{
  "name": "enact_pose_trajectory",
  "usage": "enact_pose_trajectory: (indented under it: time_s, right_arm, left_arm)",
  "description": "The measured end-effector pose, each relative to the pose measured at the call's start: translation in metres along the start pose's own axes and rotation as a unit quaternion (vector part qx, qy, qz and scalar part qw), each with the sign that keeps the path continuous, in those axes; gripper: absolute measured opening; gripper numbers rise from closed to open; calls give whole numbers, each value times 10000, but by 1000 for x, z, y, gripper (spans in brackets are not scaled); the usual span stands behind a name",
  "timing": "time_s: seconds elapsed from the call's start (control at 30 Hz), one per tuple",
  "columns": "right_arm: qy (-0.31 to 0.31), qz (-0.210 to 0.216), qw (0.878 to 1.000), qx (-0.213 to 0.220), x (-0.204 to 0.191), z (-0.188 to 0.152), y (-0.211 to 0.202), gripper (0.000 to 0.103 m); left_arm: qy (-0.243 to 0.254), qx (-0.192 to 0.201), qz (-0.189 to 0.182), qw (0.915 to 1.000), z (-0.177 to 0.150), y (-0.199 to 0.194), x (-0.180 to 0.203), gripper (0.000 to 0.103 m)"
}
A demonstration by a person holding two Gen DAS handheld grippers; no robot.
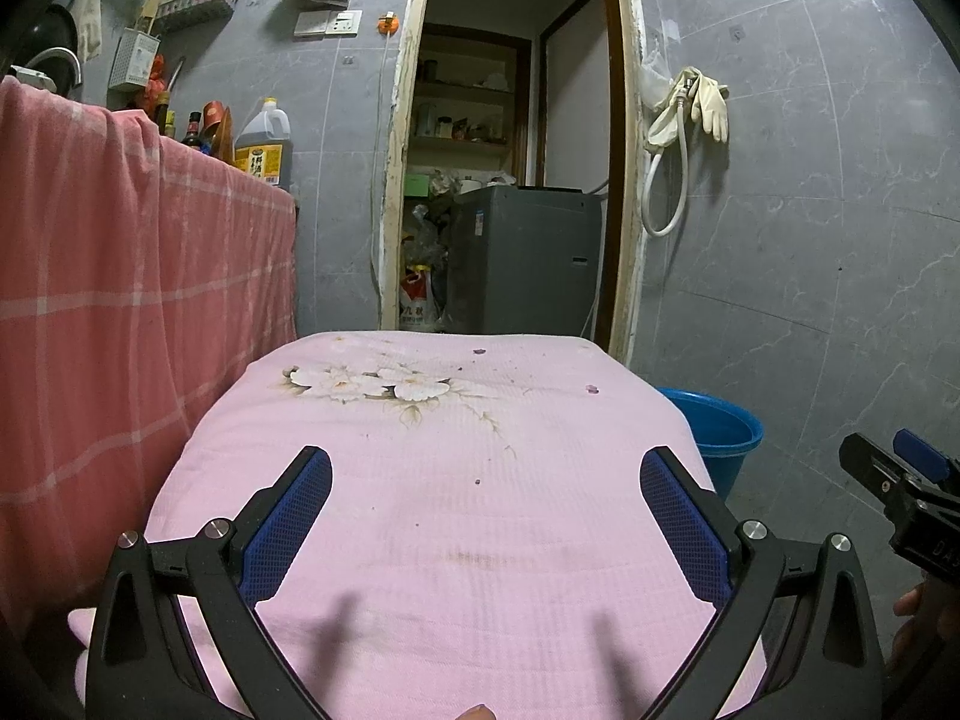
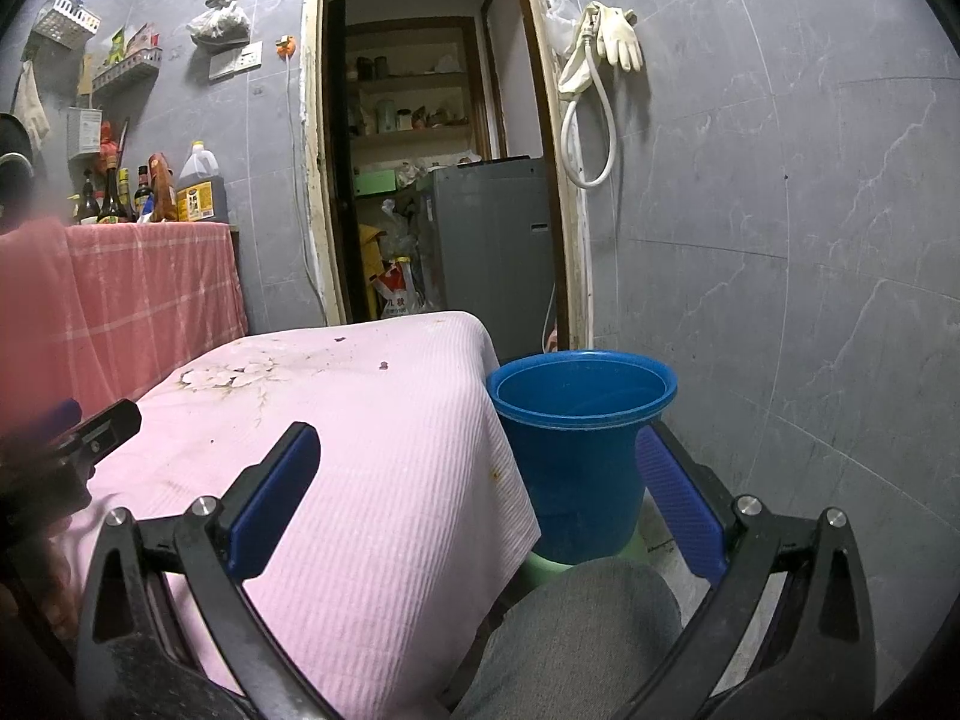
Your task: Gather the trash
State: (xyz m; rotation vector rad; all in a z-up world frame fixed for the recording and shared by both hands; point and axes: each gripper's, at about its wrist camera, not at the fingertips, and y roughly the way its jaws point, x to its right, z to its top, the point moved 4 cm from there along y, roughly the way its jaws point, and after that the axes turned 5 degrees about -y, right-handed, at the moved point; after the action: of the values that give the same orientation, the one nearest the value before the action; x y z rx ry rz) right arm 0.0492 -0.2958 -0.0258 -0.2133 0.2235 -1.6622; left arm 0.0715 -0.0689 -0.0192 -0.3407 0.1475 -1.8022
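A table under a pink flowered cloth [image 1: 468, 516] [image 2: 360, 450] bears a few small dark scraps [image 1: 592, 389] [image 2: 383, 365] near its far edge. A blue bucket [image 2: 579, 450] [image 1: 720, 432] stands on a green stool at the table's right side. My left gripper [image 1: 486, 468] is open and empty above the cloth's near half. My right gripper [image 2: 480, 450] is open and empty, over the table's right corner and in front of the bucket; it also shows at the right edge of the left wrist view [image 1: 900, 480].
A counter draped in a red checked cloth [image 1: 120, 270] with bottles stands at the left. An open doorway [image 1: 510, 180] with a grey appliance lies behind. Grey tiled wall [image 2: 780, 240] at right holds gloves and a hose. A grey-trousered knee [image 2: 588, 630] is below.
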Motion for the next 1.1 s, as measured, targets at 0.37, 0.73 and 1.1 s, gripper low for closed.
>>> enact_pose_trajectory:
  time_s: [0.37,0.73,1.1]
  right_arm:
    - [29,1,10000,-4,1,0,0,103]
    - [32,0,10000,-2,1,0,1,103]
    - [40,2,10000,-9,1,0,0,103]
  left_arm:
    - [-2,3,7,10000,0,0,0,101]
    - [2,0,0,10000,0,0,-1,101]
    - [-4,-2,5,10000,-1,0,0,101]
